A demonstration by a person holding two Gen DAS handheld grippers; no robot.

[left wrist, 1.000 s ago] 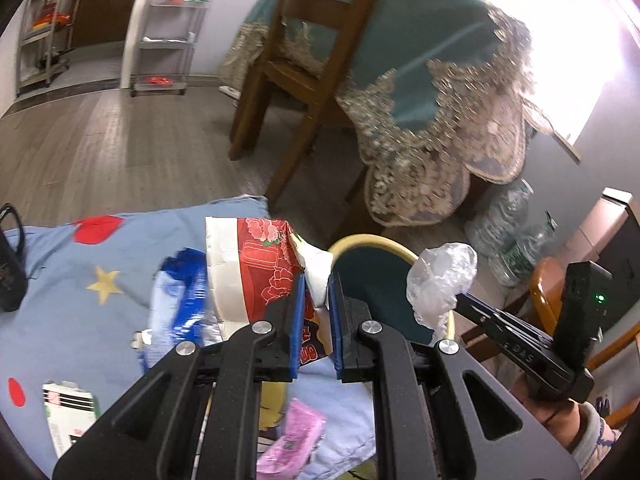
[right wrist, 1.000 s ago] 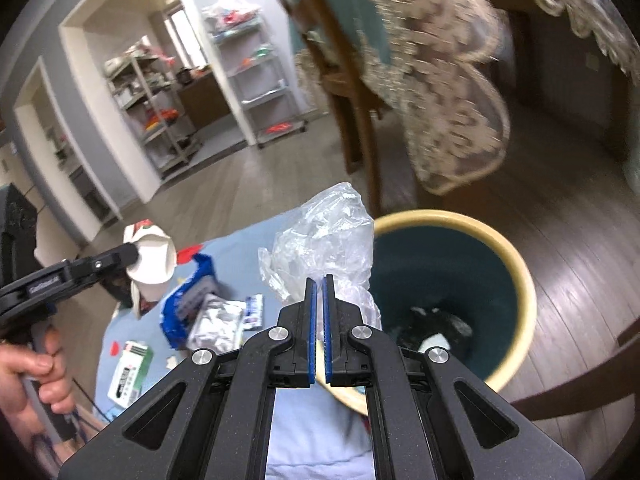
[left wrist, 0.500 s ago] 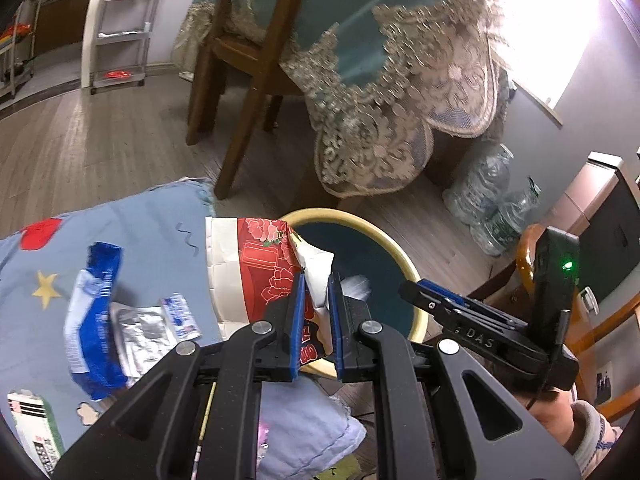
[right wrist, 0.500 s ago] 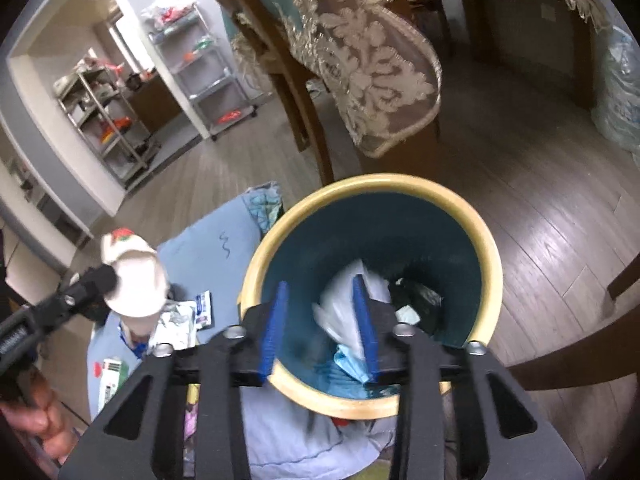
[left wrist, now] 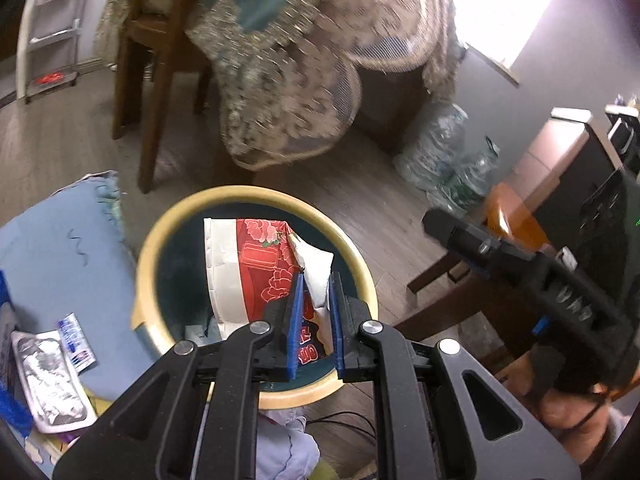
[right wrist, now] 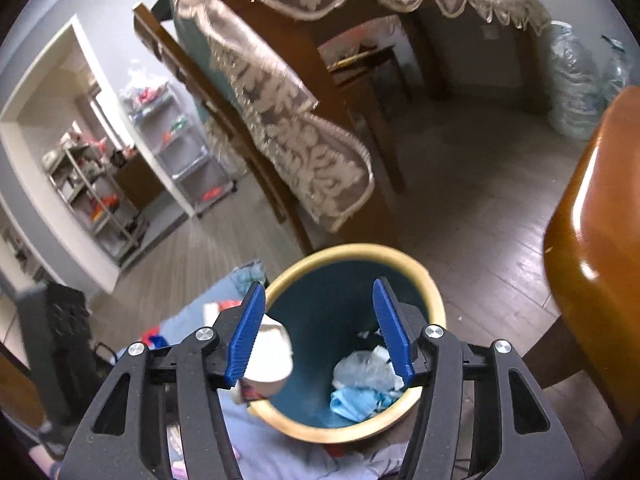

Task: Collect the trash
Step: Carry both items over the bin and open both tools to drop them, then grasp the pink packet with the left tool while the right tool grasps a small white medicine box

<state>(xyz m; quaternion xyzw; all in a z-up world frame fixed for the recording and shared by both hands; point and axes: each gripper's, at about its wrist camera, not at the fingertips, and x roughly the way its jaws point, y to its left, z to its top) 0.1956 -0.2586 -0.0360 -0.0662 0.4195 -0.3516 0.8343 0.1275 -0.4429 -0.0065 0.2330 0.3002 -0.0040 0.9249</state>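
My left gripper [left wrist: 314, 280] is shut on a crumpled red-and-white paper cup [left wrist: 248, 264], which hangs over the mouth of the yellow-rimmed teal bin [left wrist: 168, 224]. In the right wrist view the same cup [right wrist: 268, 356] shows at the bin's left edge. My right gripper [right wrist: 320, 292] hovers above the bin [right wrist: 360, 250]; its jaws are opening with nothing between them. A clear plastic bag [right wrist: 364, 368] lies inside the bin on top of blue trash [right wrist: 356, 400].
The bin stands beside a light blue cloth [left wrist: 52, 240] that holds a silver wrapper [left wrist: 48, 380] and a small sachet [left wrist: 74, 338]. A wooden chair [left wrist: 152, 80] and a lace-draped table [left wrist: 280, 80] stand behind. Water bottles [left wrist: 444, 156] sit at the right, near an orange-brown chair [right wrist: 600, 240].
My right gripper opened and the plastic bag dropped into the bin. My left gripper carried the cup from above the cloth to over the bin's mouth.
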